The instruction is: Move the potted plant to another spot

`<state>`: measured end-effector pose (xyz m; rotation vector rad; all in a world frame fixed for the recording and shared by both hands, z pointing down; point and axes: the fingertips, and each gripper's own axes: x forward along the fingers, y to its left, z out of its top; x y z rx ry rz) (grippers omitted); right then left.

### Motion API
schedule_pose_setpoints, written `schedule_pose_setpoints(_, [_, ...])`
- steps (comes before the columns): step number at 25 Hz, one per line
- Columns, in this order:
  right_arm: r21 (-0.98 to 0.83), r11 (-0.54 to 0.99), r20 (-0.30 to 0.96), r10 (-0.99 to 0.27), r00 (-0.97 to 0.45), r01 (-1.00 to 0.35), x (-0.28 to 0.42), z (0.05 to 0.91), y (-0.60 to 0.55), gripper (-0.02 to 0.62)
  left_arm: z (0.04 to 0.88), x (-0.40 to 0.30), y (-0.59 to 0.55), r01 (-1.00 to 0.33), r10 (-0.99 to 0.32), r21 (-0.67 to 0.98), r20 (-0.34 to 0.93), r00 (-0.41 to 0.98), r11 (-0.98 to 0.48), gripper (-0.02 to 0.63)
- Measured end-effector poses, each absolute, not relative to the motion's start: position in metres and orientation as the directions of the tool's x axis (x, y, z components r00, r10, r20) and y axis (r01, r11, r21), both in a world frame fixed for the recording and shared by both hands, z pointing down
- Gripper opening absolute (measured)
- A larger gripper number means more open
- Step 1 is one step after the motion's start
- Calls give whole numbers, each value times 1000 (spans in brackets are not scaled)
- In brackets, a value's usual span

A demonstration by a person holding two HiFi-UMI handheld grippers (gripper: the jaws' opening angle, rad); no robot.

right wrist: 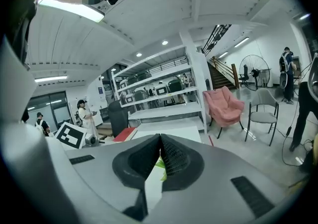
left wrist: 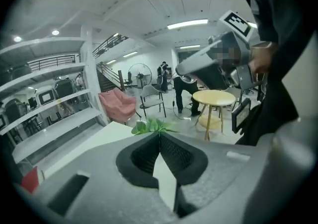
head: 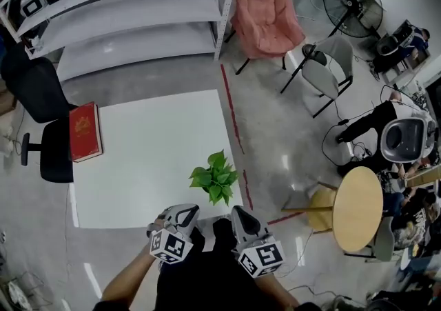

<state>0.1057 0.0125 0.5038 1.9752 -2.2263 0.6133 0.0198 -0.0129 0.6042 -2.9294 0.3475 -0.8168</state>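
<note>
Head view, we see the plant (head: 216, 177) by the table's (head: 138, 165) right edge, book (head: 85, 130) far left, left tool (head: 180, 213) and right tool (head: 241, 214) nearer us, left gripper view, our jaws pressed together, empty, leaves just beyond, right gripper view, likewise closed, empty.

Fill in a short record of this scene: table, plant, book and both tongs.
table: white table, rectangular
plant: potted plant near its near-right corner in the head view, pot hidden by leaves
book: red book lying flat at its left edge
left tongs: shut, empty, short of the plant
right tongs: shut, empty, short of the plant
</note>
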Motion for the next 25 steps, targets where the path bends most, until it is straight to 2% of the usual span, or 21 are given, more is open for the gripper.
schedule_pose_setpoints(4, [-229,130,316,-927,-200,-965,115,502,-3,12,622,33,-17,-149,-207,-148,546,811,-978,20])
schedule_pose_setpoints(7, [-231,161,304,-925,-228,-960,124,500,-11,12,638,44,-21,-80,-199,-218,600,775,-973,20])
schedule_pose_setpoints(12, [-242,185,295,-921,-254,-952,140,499,-13,12,672,55,-25,143,-166,-342,730,663,-929,22])
schedule_pose_setpoints(15, [-251,186,297,-919,-259,-950,148,503,-8,12,686,61,-27,242,-149,-362,778,611,-900,25])
schedule_pose_setpoints(18, [-257,183,298,-919,-258,-949,157,506,-4,12,701,66,-29,309,-120,-337,824,554,-889,134])
schedule_pose_setpoints(25, [-270,163,288,-927,-241,-949,176,509,1,12,732,71,-33,412,-133,-349,874,468,-842,137])
